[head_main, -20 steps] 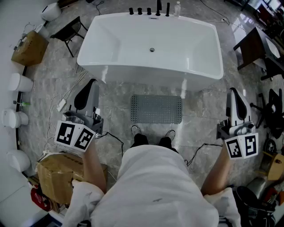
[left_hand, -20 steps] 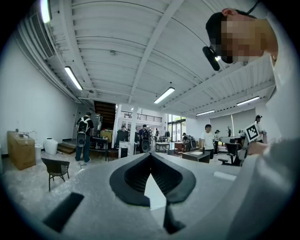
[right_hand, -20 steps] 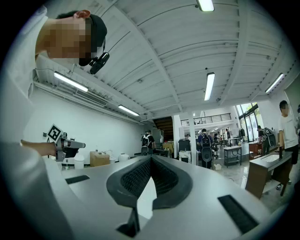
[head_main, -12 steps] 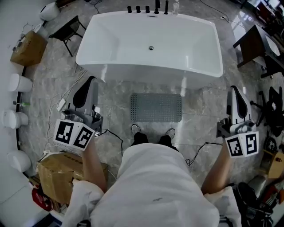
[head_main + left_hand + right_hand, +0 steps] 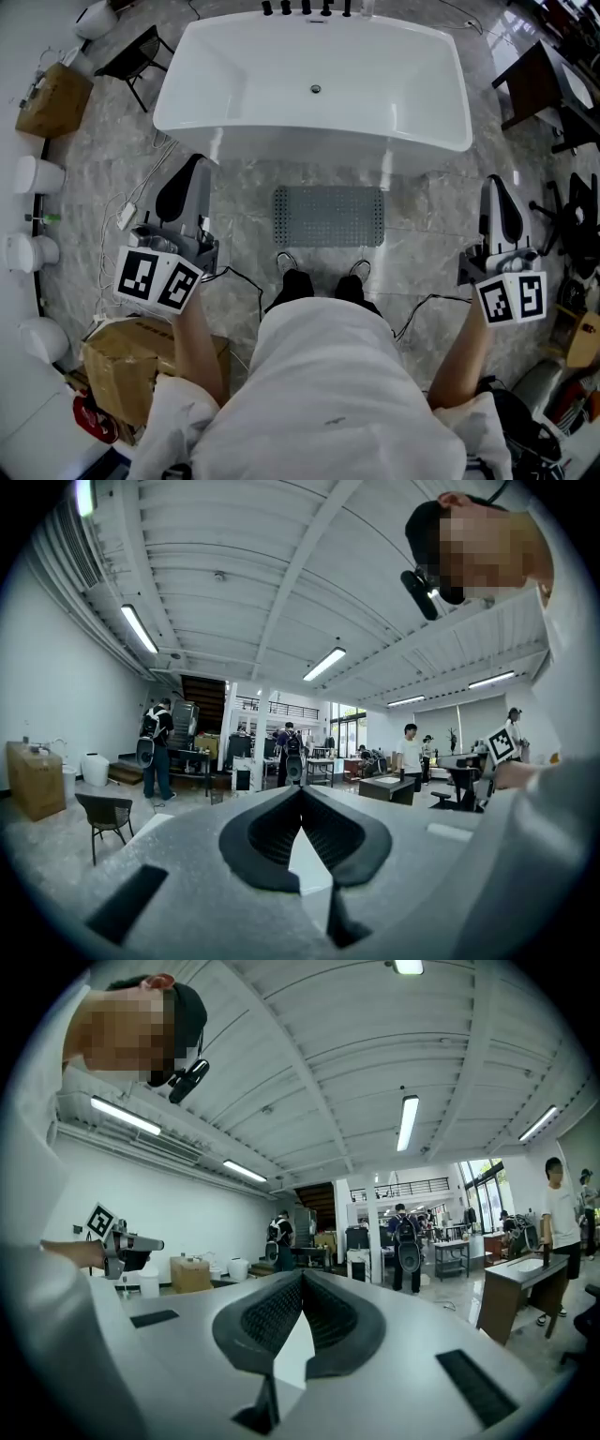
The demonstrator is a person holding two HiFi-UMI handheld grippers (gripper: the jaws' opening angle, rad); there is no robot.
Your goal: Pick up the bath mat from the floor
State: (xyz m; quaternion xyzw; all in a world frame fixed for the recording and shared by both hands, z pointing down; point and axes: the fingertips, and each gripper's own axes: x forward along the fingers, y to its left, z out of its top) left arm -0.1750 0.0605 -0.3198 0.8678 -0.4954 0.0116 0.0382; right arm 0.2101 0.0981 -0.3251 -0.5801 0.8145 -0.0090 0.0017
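Observation:
The grey perforated bath mat (image 5: pixel 328 216) lies flat on the marble floor between the white bathtub (image 5: pixel 314 89) and the person's shoes (image 5: pixel 319 286). My left gripper (image 5: pixel 194 164) is held up to the left of the mat, well apart from it, with its jaws shut and nothing between them. To the right of the mat, my right gripper (image 5: pixel 495 183) is also shut and empty. In the left gripper view the left gripper (image 5: pixel 301 789) points up at the room and ceiling. The right gripper view shows the right gripper (image 5: pixel 302 1274) pointing the same way. The mat is in neither gripper view.
A cardboard box (image 5: pixel 155 366) sits at the lower left and another (image 5: pixel 52 98) at the upper left, near a black chair (image 5: pixel 131 61). White fixtures (image 5: pixel 37 173) line the left wall. Cables (image 5: pixel 141 202) trail on the floor. A dark table (image 5: pixel 534 89) stands at the right.
The bathtub and mat sit slightly higher in the head view. Both grippers stay about where they were, still shut.

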